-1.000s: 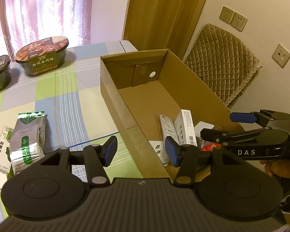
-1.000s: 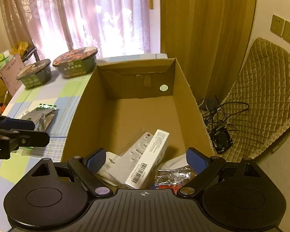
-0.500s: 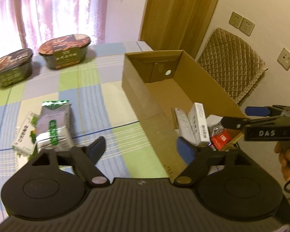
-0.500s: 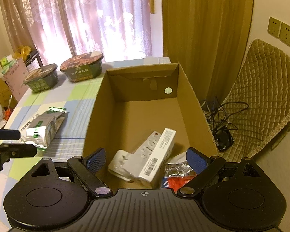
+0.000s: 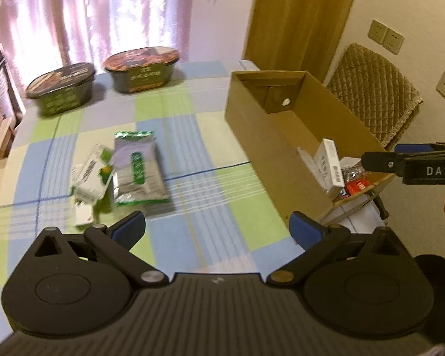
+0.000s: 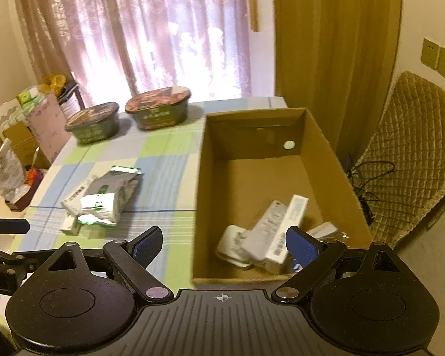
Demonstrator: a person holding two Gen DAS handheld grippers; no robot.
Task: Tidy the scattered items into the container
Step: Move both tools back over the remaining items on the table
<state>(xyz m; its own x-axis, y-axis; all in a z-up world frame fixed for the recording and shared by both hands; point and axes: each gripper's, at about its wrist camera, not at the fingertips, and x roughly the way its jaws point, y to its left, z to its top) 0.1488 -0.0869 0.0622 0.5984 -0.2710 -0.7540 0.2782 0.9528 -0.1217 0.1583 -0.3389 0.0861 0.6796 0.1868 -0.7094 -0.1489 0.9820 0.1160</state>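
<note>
An open cardboard box (image 5: 270, 139) stands on the right of the checked tablecloth (image 5: 192, 231). At its near end lie a white remote (image 6: 268, 228), a white carton (image 6: 290, 225) and a red packet (image 5: 356, 187). Silver-green pouches (image 5: 138, 169) and small white packs (image 5: 89, 175) lie piled on the cloth left of the box. My left gripper (image 5: 216, 230) hangs open and empty above the cloth, between pile and box. My right gripper (image 6: 225, 244) is open and empty over the box's near left corner (image 6: 197, 279).
Two dark instant-noodle bowls (image 5: 142, 69) (image 5: 60, 89) sit at the far edge by the curtain. A quilted chair (image 6: 412, 160) and floor cables (image 6: 368, 175) are right of the box. Bags and cartons (image 6: 20, 136) crowd the table's left side.
Both grippers have pulled back and up from the box. The left one opened wider and swung left, bringing the pouches into the middle of its view.
</note>
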